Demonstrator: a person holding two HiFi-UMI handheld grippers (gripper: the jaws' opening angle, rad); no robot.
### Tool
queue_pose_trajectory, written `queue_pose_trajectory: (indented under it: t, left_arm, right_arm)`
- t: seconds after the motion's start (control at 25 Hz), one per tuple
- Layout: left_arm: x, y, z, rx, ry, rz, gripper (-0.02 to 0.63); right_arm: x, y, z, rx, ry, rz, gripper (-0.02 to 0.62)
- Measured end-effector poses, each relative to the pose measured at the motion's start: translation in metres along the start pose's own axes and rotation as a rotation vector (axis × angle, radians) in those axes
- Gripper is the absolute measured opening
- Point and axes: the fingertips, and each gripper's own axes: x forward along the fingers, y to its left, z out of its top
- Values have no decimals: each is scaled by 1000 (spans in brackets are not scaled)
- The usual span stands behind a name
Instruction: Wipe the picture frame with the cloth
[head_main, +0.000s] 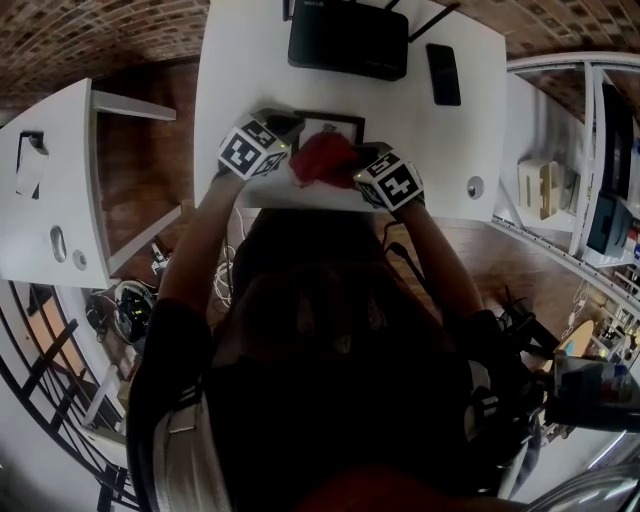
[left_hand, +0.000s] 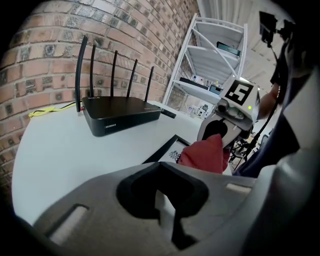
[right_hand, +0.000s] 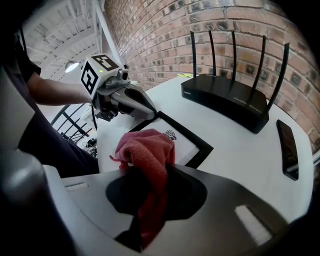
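Note:
A black picture frame (head_main: 335, 124) with a white print lies flat on the white table (head_main: 250, 70), near its front edge. A red cloth (head_main: 322, 158) is bunched on the frame's near part. My right gripper (head_main: 352, 166) is shut on this cloth (right_hand: 147, 150), which hangs out from between its jaws over the frame (right_hand: 192, 145). My left gripper (head_main: 283, 125) is shut, and its fingertips (right_hand: 151, 110) rest at the frame's left corner. In the left gripper view the frame (left_hand: 167, 150) and the cloth (left_hand: 205, 155) lie just ahead.
A black router (head_main: 348, 38) with several antennas stands at the table's far edge. A black phone (head_main: 443, 73) lies to its right. A round grommet (head_main: 474, 186) sits near the right front corner. White shelving (head_main: 600, 180) stands at the right, a white unit (head_main: 50, 190) at the left.

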Motion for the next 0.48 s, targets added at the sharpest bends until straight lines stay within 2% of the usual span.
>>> queue_pose_trajectory:
  t: [0.16, 0.48]
  left_arm:
    - [0, 0, 1, -12, -3, 1, 2]
    - [0, 1, 0, -28, 0, -3, 2]
  right_arm:
    - [-6, -2, 0, 50, -49, 29, 63]
    - [-20, -30, -26, 119, -72, -21, 63]
